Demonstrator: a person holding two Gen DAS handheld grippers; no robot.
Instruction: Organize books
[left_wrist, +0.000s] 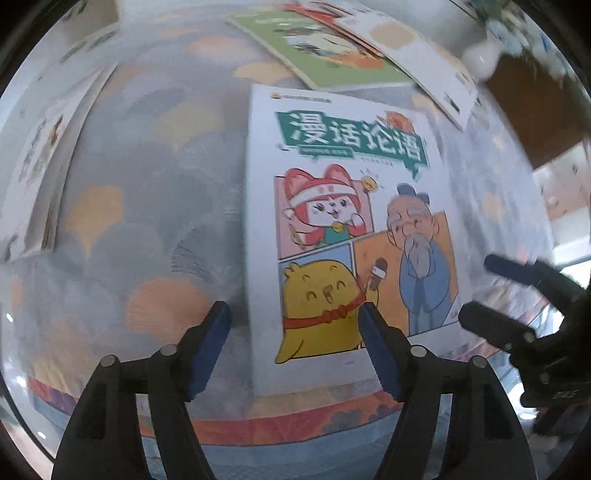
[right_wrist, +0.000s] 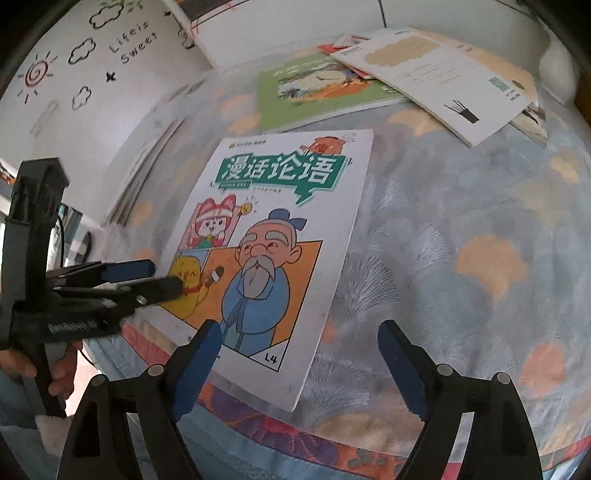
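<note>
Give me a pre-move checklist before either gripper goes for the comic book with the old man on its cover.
1. Left gripper open and empty: ok.
2. Right gripper open and empty: ok.
3. Comic book lying flat, face up, on the patterned cloth: ok.
4. Nothing resting on its cover: ok; the green book and the white book lie beyond its top edge.
5. Near edge of the book reachable at the table edge: ok, it lies close to the cloth's border.
6. Stack of books on the left squared up: cannot tell, blurred.

comic book flat on bedspread — right gripper open-jawed
</note>
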